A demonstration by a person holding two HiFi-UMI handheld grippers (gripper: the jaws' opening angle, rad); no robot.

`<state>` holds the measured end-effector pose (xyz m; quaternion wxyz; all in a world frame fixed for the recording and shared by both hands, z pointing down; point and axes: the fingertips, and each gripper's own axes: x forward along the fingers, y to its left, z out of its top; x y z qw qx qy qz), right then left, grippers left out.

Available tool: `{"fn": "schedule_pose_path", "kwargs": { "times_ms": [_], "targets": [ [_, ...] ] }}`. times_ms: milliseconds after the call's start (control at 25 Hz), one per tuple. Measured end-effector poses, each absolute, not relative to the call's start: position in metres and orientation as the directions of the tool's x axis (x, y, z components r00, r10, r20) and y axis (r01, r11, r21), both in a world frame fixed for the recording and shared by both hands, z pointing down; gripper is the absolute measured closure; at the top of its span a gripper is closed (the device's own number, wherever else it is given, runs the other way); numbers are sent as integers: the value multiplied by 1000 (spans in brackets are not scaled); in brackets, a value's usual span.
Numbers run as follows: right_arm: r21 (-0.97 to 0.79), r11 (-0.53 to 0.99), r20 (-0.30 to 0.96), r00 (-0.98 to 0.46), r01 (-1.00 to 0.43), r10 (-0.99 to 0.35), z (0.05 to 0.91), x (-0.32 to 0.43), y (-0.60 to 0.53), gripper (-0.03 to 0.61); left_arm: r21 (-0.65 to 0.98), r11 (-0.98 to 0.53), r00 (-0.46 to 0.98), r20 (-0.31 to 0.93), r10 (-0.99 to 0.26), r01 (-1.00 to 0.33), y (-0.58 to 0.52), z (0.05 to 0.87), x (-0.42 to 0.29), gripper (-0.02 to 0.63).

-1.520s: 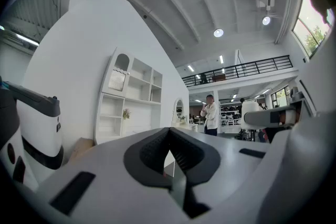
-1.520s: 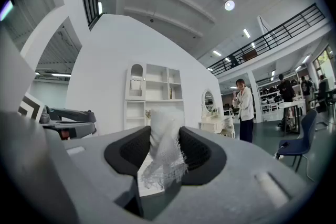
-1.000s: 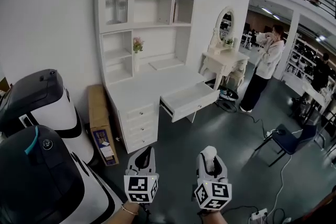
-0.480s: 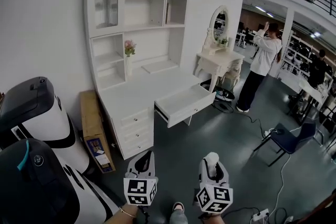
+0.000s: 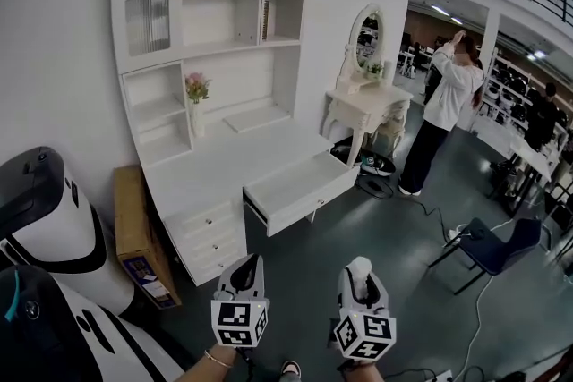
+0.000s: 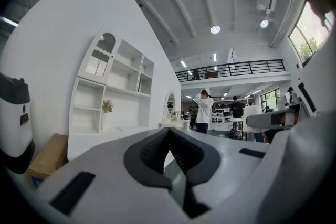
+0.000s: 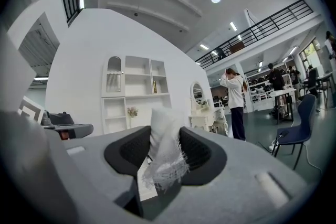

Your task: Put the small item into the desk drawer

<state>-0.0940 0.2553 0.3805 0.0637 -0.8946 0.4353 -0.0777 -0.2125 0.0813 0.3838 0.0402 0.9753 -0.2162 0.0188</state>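
Gauze wad [image 7: 164,157], white and frayed at one end, looks like the small item here. It's pinched between the pads of the right hand-held gripper [image 7: 164,136]. The jaws stand fairly wide because the wad is bulky, and it sticks up past the tips, so I'd guess it'll drop free as soon as they let go.

The left hand-held gripper [image 6: 169,134] has its jaws pressed together with nothing in them. It's probably just riding along as the spare, maybe to push the drawer in afterwards.

The drawer [image 5: 300,191] on the white bench [image 5: 224,161] is already pulled out and looks empty from here, so there's nothing to open first. The small drawers stacked under the left side are all closed.

Both grippers are held low, side by side and well apart from the bench, pointing roughly at it. So the carry isn't done; I reckon the next bit is walking up and getting the right one over the drawer. A person [image 5: 443,116] stands off to the right by a vanity table, clear of that path.
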Motion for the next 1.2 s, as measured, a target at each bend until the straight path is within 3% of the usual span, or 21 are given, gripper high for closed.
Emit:
{"fn": "schedule_pose_path", "kwargs": {
  "times_ms": [440, 1200],
  "targets": [
    [-215, -575, 84, 572, -789, -816, 386, 45, 211, 407, 76, -887, 889, 81, -450, -456, 45, 392, -76, 607],
    [-209, -573, 146, 554, -793, -820, 417, 188, 114, 407, 83, -864, 865, 132, -484, -496, -68, 427, 55, 607]
  ]
}}
